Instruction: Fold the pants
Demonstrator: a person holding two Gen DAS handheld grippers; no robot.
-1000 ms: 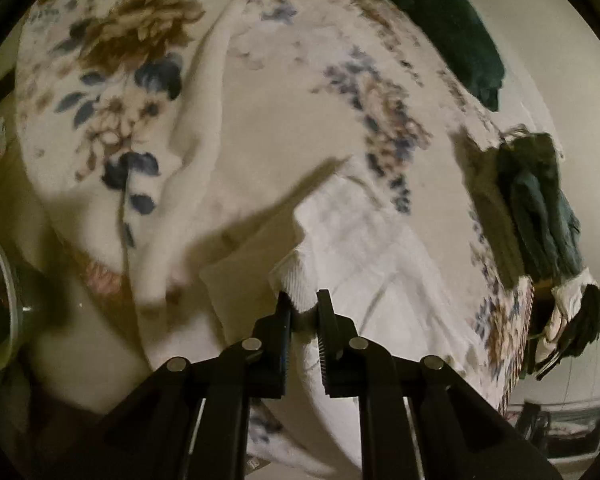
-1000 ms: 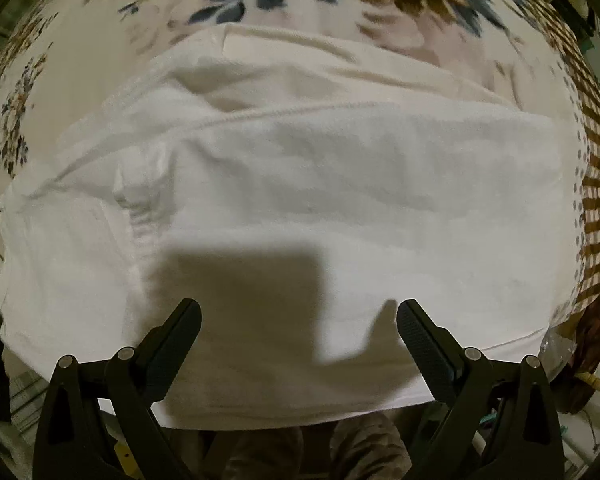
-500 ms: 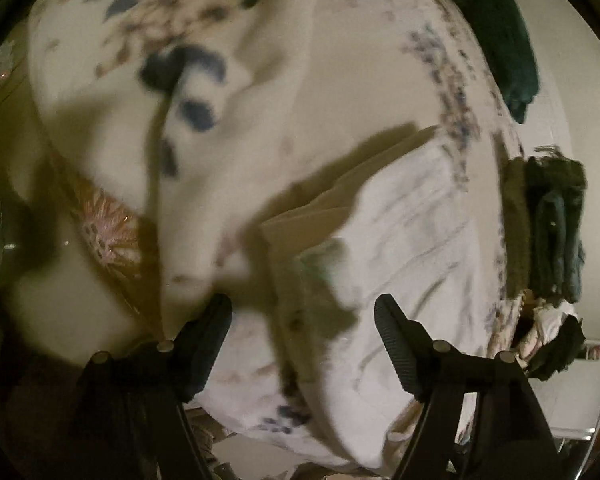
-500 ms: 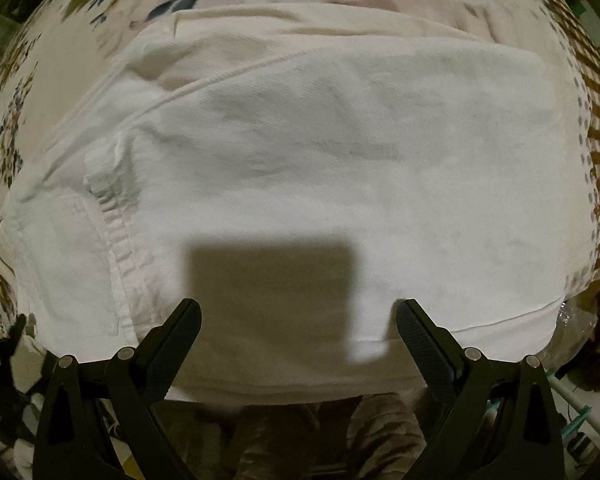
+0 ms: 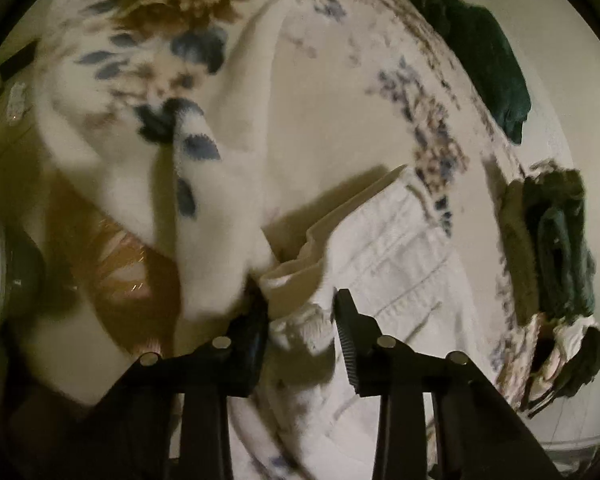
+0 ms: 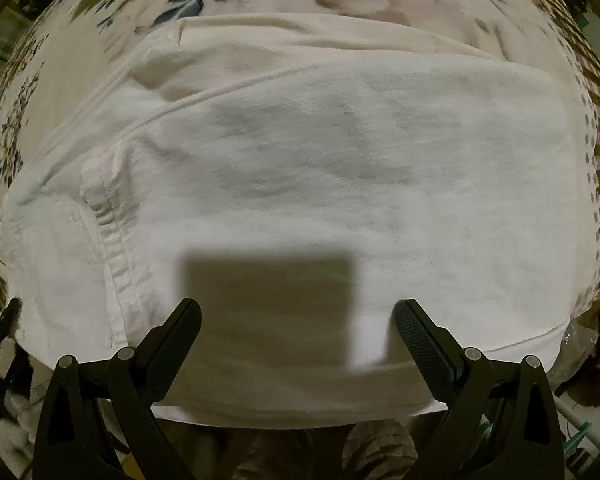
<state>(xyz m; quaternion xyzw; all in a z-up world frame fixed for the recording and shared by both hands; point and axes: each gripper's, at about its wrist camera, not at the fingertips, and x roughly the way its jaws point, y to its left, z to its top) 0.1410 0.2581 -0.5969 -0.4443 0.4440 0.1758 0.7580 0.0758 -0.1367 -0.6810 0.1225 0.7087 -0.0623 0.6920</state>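
Since a second ago my left gripper has let go of the pants edge it had pinched, sprung wide, and is now closing again, with a bunched corner of white fabric between the fingers; the pads don't look pressed on it yet. The right view has slid a bit nearer the pants' near edge.

The pants lie folded into a wide, flattish rectangle on the blanket, the near edge hanging close under my right gripper. Heavy white cotton twill or denim, I'd say: ridged stitching, a puckered seam at the left end, stacked layers showing in the left view. My guess is I'm re-gripping the left end to square up or start the next fold.

The right fingers stand wide apart above the cloth, gripping nothing, pointing straight down, their blocky shadow on the fabric. Probably waiting to take the near edge.

The blanket is fuzzy fleece, cream with blue and brown flowers, rumpled into a ridge left of the pants; it'll snag if I pinch too deep. Dark green clothes sit well apart at the far right, and another dark pile nearer the pants.
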